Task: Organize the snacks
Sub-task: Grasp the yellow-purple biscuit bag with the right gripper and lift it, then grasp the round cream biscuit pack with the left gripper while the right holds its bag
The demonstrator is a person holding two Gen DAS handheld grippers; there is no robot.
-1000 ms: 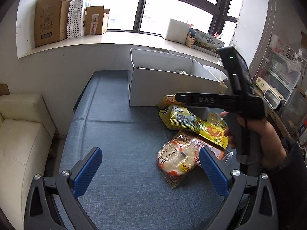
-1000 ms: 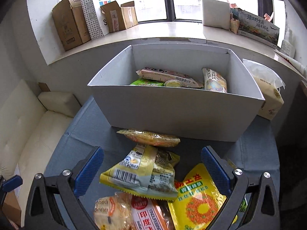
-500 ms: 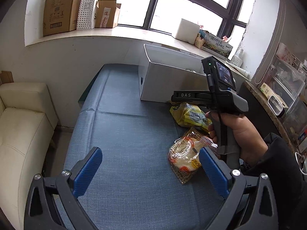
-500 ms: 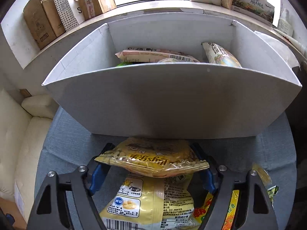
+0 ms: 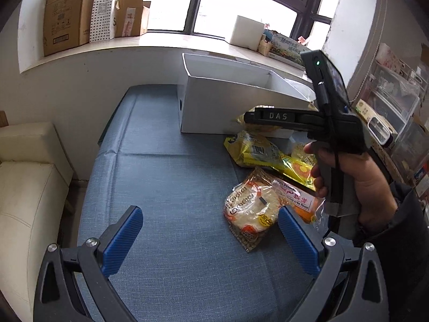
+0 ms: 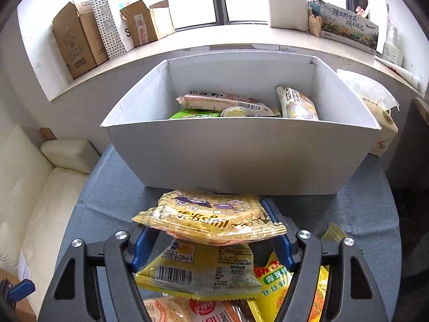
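Observation:
My right gripper [image 6: 210,237] is shut on a yellow noodle snack packet [image 6: 209,217] and holds it above the table, just before the white box [image 6: 241,150]. The box holds several packets, among them a pink one [image 6: 225,102]. Under the held packet lie a yellow barcode packet [image 6: 198,271], a yellow-green packet [image 6: 273,281] and an orange bread packet [image 6: 185,311]. In the left wrist view the right gripper [image 5: 308,120] hovers over the snack pile [image 5: 268,155] beside the box [image 5: 230,99]. My left gripper [image 5: 209,233] is open and empty above the blue tablecloth [image 5: 166,187], with a bread packet [image 5: 252,209] near its right finger.
A cream sofa [image 5: 24,187] stands left of the table. Cardboard boxes [image 5: 64,16] sit on the windowsill. A white bag [image 6: 372,99] lies right of the box. Shelving with clutter [image 5: 396,102] stands at the right.
My right gripper closed on the yellow noodle packet and lifted it off the table, pulling back a little from the box. My left gripper stayed open, its view shifting slightly.

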